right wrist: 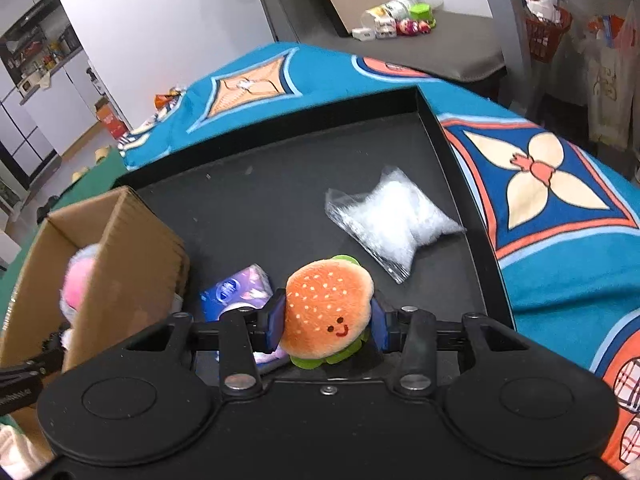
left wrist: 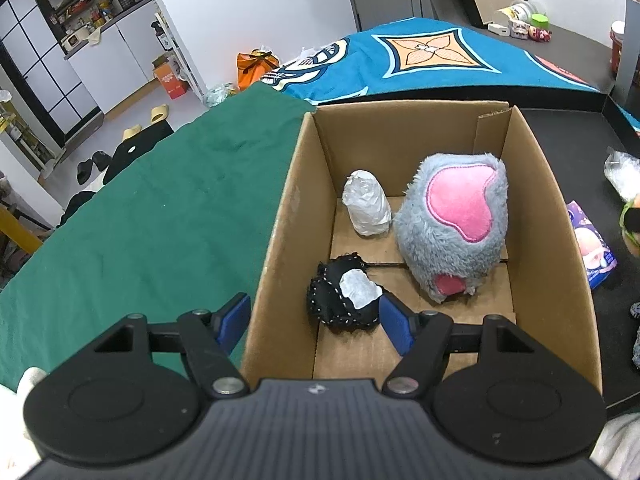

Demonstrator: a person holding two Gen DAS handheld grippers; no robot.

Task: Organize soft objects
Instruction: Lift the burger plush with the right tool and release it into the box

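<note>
A cardboard box [left wrist: 556, 216] holds a grey and pink plush [left wrist: 456, 228], a white wrapped bundle [left wrist: 366, 204] and a black pouch with a white patch [left wrist: 344, 300]. My left gripper [left wrist: 314, 318] is open and empty, its jaws straddling the box's left wall above the black pouch. My right gripper [right wrist: 326, 320] is shut on a burger plush [right wrist: 328, 308] and holds it above the black tray [right wrist: 256, 208], right of the box [right wrist: 132, 256]. A clear bag of white stuffing [right wrist: 394, 224] and a purple tissue pack [right wrist: 236, 292] lie on the tray.
A green cloth [left wrist: 152, 216] covers the table left of the box. A teal patterned blanket [right wrist: 560, 216] lies behind and right of the tray. The tissue pack [left wrist: 592, 244] sits just right of the box. Clutter [right wrist: 396, 20] stands on a far surface.
</note>
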